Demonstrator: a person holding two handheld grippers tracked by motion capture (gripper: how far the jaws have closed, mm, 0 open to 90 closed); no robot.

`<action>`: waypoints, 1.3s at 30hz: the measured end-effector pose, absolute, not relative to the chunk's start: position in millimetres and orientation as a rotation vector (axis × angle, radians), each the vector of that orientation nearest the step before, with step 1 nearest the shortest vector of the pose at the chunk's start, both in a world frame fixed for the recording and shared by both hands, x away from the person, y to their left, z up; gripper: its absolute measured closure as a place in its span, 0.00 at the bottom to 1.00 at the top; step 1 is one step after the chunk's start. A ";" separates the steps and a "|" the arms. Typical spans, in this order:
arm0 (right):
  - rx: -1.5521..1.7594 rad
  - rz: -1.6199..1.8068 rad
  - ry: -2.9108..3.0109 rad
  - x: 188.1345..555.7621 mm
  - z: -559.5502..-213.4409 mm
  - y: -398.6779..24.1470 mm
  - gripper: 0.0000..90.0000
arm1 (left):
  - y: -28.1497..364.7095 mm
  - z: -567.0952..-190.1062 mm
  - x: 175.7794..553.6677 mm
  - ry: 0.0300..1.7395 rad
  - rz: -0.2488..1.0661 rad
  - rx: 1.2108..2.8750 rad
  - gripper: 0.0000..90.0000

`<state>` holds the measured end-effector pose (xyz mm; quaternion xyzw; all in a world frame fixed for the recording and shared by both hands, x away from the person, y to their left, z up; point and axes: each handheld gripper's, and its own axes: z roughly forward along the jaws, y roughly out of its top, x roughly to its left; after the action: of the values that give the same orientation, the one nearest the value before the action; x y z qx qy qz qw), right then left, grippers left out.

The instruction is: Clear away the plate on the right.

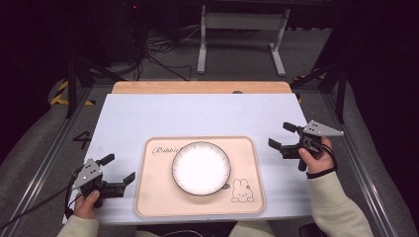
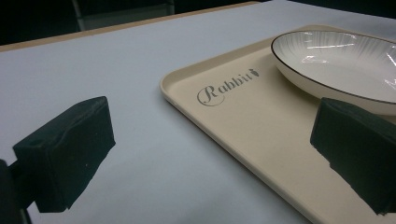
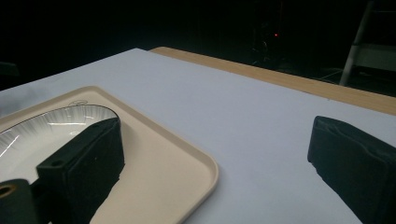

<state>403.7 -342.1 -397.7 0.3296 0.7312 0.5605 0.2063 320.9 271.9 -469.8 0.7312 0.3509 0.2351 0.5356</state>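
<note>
Both tongs (image 1: 119,169) (image 1: 283,136) gape beside tray (image 1: 148,197) edges.

Lab: dark backdrop, floor cables (image 1: 158,49)

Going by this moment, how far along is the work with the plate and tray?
Done: the white ribbed plate with a dark rim sits on the beige rabbit-print tray. In hand: nothing; the left gripper and right gripper are open, beside the tray's left and right edges, apart from it. Left: any grasp or move is yet to begin.
</note>
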 end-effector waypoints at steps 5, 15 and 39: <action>0.935 1.550 2.025 400.7 -399.9 -352.1 0.04 | 271.7 -469.9 320.8 0.835 0.561 1.739 0.00; 0.946 1.544 2.019 396.3 -411.5 -363.2 0.04 | 271.7 -469.9 320.7 0.834 0.562 1.740 0.00; 1.009 1.556 2.042 384.9 -451.8 -372.0 0.02 | 271.6 -469.8 320.5 0.831 0.562 1.742 0.00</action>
<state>384.9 -372.0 -451.8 0.3589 0.7268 0.5538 0.1903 320.5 271.6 -469.8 0.7317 0.3491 0.2360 0.5358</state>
